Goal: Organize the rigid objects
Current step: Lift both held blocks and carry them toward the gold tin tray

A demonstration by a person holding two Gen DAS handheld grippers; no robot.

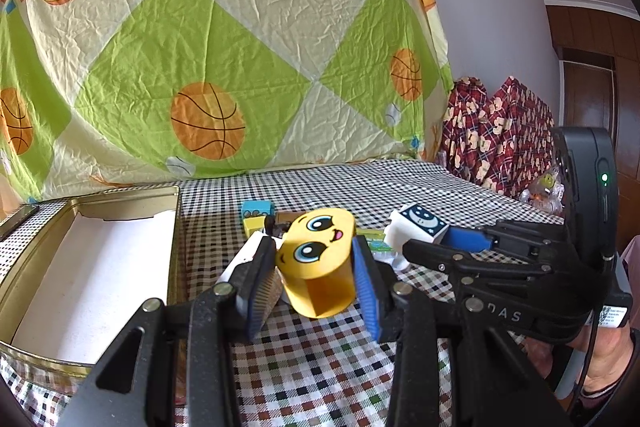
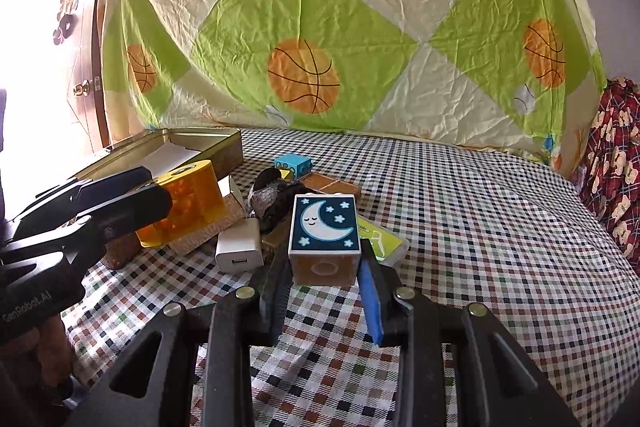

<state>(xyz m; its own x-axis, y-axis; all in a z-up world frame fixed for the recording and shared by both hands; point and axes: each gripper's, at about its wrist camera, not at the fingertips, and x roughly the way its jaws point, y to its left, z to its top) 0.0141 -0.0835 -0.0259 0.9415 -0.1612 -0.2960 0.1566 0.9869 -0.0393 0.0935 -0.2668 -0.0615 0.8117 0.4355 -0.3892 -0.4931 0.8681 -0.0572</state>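
Left wrist view: I'm clamping the yellow face block (image 1: 316, 263) in the left gripper (image 1: 314, 267), right gripper (image 2: 325, 267) pinching the moon block (image 2: 324, 239) — both looking light, stiff, slick-sided, so flat sides are gripping best.

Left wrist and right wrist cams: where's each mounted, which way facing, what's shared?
Left wrist: on left gripper, facing along fingers at held yellow face block, tin box; right gripper alongside.
Right wrist: on right gripper, facing held moon block; left gripper alongside.
Shared: both blocks, tin, checkered cloth.
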